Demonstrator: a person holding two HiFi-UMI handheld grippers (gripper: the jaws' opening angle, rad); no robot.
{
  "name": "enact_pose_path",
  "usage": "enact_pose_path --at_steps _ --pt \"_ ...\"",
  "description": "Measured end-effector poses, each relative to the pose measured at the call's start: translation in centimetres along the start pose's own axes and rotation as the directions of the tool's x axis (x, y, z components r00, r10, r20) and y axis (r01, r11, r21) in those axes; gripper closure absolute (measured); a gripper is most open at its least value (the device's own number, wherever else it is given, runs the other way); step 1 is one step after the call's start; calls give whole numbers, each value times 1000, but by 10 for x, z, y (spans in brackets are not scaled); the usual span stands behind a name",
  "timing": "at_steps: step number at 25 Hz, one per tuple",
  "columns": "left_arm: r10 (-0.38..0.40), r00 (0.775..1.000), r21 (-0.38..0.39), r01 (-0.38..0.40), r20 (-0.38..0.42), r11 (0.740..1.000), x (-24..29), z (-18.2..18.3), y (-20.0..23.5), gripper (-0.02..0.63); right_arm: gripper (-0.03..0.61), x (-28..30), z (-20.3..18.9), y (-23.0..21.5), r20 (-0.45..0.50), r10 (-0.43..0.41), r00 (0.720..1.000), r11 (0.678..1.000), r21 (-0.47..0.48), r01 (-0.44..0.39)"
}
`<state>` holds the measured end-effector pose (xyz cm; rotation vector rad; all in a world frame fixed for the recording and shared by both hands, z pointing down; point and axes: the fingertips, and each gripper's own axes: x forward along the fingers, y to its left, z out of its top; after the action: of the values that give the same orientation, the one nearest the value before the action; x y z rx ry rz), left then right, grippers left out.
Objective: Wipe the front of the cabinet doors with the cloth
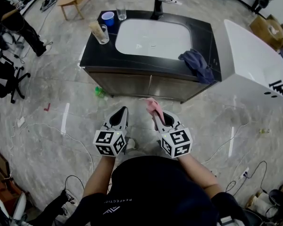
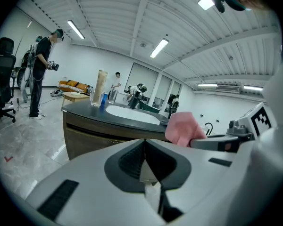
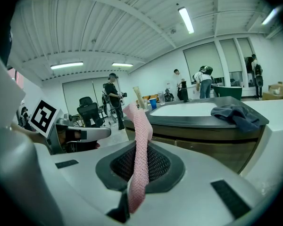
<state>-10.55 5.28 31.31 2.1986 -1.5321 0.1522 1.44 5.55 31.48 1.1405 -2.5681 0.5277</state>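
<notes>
- Right gripper [image 1: 156, 114] clamps a pink cloth [image 1: 152, 106] between closed jaws. The waffle-knit strip rises past the jaw tips, in front of the cabinet doors [image 1: 132, 84] and not touching them.
- Left gripper [image 1: 122, 114], just beside it, has its jaws pressed together with nothing between them.
- Containers on the black countertop [image 1: 95, 48]: a blue cup [image 1: 108, 18] and a clear glass [image 1: 121, 14], contents unreadable, and a taller glass [image 1: 102, 34] holding a pale upright item.
- Rounded white basin [image 1: 153, 38] is set into the countertop, with a black faucet [image 1: 158, 6] behind it. A crumpled dark blue towel [image 1: 197, 63] lies over the countertop edge nearest the bathtub.
- Door fronts are flat, brown and wood-toned.
- Floor [image 1: 52, 121] is glossy grey marble-pattern tile crossed by cables; a white bathtub [image 1: 254, 62] stands beside the cabinet.
</notes>
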Motion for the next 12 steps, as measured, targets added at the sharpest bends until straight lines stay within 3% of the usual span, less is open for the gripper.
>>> enact_pose_path --at_steps 12 --pt "-27 999 16 27 -31 1000 2 -6 -9 604 537 -2 -8 0 -13 -3 1000 999 42 3"
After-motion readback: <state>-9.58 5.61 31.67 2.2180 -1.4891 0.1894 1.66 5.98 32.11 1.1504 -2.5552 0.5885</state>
